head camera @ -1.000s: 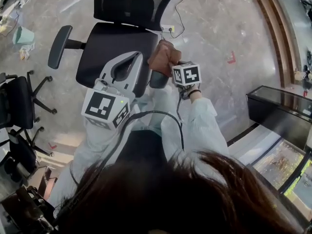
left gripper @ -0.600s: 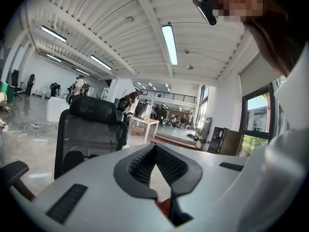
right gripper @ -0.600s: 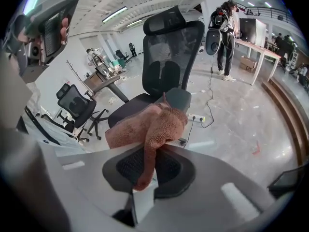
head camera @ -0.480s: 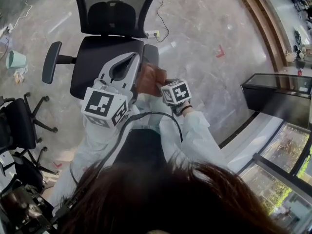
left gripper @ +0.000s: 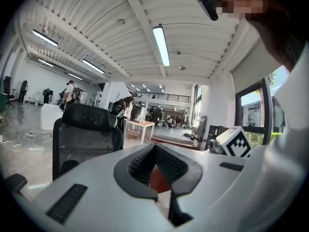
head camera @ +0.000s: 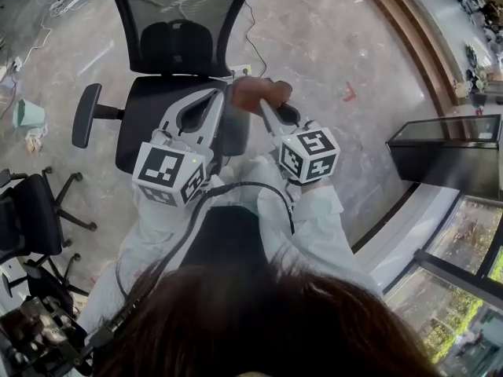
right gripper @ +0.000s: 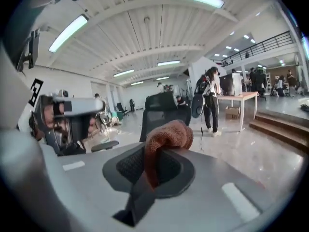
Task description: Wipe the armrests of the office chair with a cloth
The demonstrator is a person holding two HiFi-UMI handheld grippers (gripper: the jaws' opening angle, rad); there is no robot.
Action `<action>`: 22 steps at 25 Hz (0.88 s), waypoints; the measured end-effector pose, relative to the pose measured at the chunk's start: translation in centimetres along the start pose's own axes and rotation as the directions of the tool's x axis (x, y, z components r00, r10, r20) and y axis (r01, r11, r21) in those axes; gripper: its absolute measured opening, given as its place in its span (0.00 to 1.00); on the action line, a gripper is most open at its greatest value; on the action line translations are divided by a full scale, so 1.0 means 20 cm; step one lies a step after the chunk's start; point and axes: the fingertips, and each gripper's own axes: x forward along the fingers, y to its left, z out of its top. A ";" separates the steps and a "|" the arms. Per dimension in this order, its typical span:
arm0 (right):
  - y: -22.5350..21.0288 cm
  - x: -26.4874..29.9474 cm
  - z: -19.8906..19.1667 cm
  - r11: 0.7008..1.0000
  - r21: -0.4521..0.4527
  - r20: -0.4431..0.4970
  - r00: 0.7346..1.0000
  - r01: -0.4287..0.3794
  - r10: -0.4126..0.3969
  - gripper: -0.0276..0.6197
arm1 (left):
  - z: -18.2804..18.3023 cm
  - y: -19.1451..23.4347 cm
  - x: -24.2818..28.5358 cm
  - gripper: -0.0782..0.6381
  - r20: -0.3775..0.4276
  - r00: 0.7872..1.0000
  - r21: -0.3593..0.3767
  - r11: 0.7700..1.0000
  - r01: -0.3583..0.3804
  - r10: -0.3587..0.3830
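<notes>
While the person is standing over the office chair (head camera: 169, 124) with its seat facing them, the step in hand is looking like the wiping of the armrest (head camera: 238, 136) on the chair's right edge as the head view shows it; the other armrest (head camera: 85, 115) is jutting out from the chair's opposite side, well apart from both tools, and is probably waiting its turn; the left gripper (head camera: 217, 94) is hovering over the chair's seat, near that first armrest, its jaws lying together with nothing clamped; the right gripper (head camera: 267, 105) is sitting just beside the chair's backrest end of that armrest, clenching the brown cloth (head camera: 255, 93), which is bulging out past the jaw tips; whether the cloth is touching the pad is not showing. To do this well, the person should be pressing the bulging fold flat on the pad, not the hard jaw tips, and drawing it along the whole length towards themselves; since the chair is likely rolling on castors, bracing it with the idle left gripper is worth considering.
</notes>
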 end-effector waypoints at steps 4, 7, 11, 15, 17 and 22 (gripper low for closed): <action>0.05 -0.11 0.29 0.998 -0.032 0.159 0.986 0.046 -0.041 0.09 | 0.04 -0.02 0.00 0.11 0.013 1.000 0.023 1.000 0.008 -0.008; 0.09 -0.18 0.39 0.994 -0.063 0.234 0.969 0.092 -0.075 0.09 | 0.05 -0.04 0.00 0.11 0.019 1.000 0.034 0.999 0.010 -0.010; 0.12 -0.24 0.43 0.990 -0.070 0.282 0.954 0.126 -0.101 0.09 | 0.05 -0.05 0.01 0.11 0.021 1.000 0.035 0.999 0.013 -0.014; 0.14 -0.27 0.43 0.991 -0.049 0.298 0.949 0.121 -0.101 0.09 | 0.06 -0.07 0.03 0.11 0.024 0.999 0.034 0.999 0.025 -0.026; 0.15 -0.29 0.44 0.991 -0.056 0.300 0.948 0.126 -0.103 0.09 | 0.06 -0.08 0.04 0.11 0.023 0.999 0.035 0.999 0.033 -0.034; 0.12 -0.31 0.45 0.990 -0.053 0.305 0.946 0.134 -0.112 0.09 | 0.07 -0.09 0.05 0.11 0.019 0.999 0.035 0.999 0.037 -0.038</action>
